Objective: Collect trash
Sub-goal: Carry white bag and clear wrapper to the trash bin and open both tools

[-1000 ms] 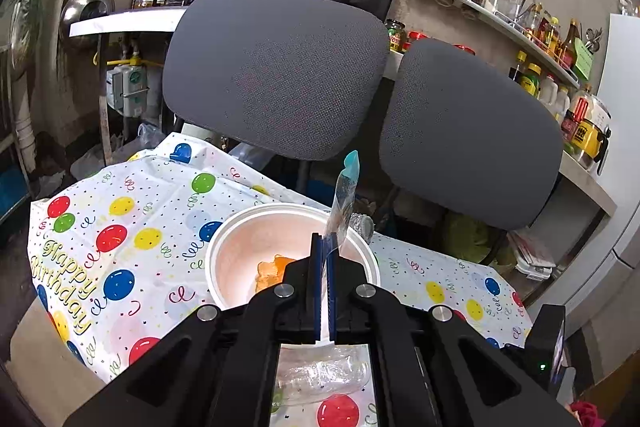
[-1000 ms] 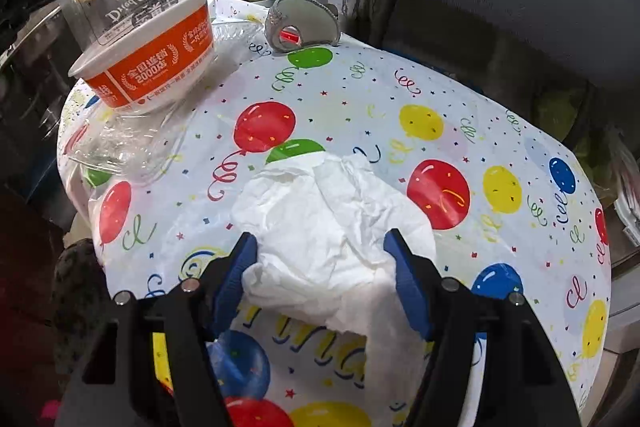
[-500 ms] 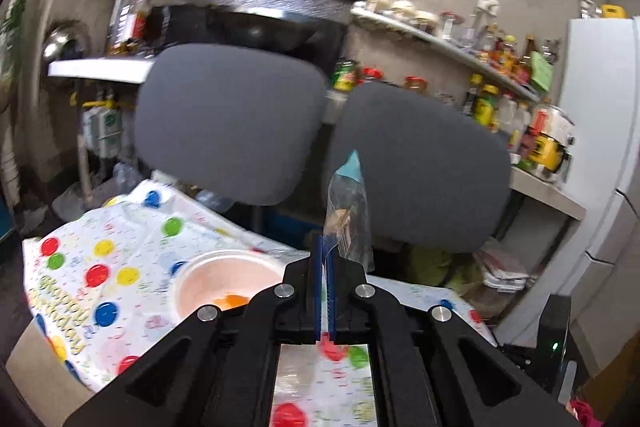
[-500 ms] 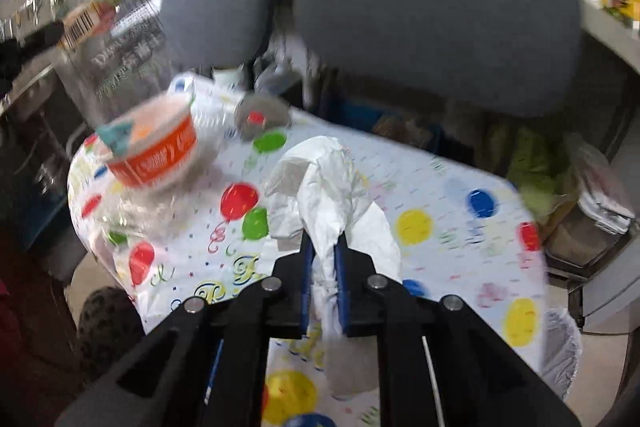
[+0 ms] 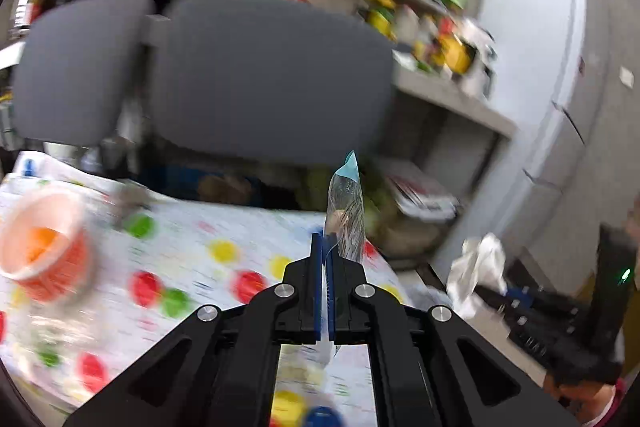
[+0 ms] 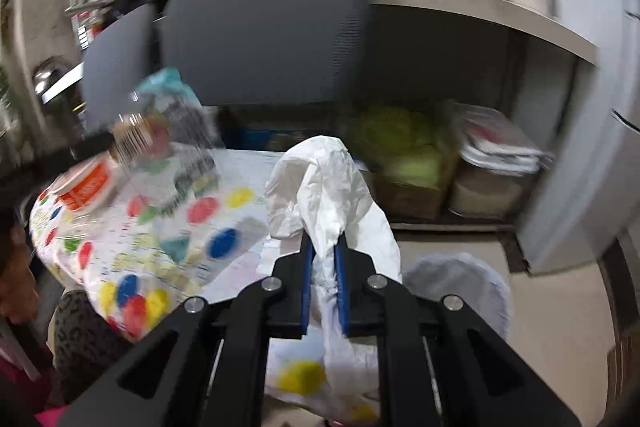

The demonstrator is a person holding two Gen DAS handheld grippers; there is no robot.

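My left gripper (image 5: 325, 247) is shut on a clear plastic wrapper (image 5: 346, 215) with a teal tip, held upright above the balloon-print tablecloth (image 5: 200, 259). In the right wrist view the same wrapper (image 6: 168, 135) hangs at the left, blurred. My right gripper (image 6: 324, 247) is shut on a crumpled white tissue (image 6: 324, 187), lifted off the table; in the left wrist view the tissue (image 5: 478, 267) shows at the right. An orange instant-noodle bowl (image 5: 44, 251) stays on the table at the left.
Two grey chair backs (image 5: 264, 83) stand behind the table. A shelf (image 6: 480, 3) with jars and bottles runs along the wall, and a white fridge (image 5: 560, 87) stands at the right. A bin with a pale liner (image 6: 460, 287) sits on the floor beside the table.
Right gripper closed on the tissue and lifted it off the tablecloth. Both hands swung right, so the noodle bowl slid to the left edge of the views. The left keeps its wrapper.
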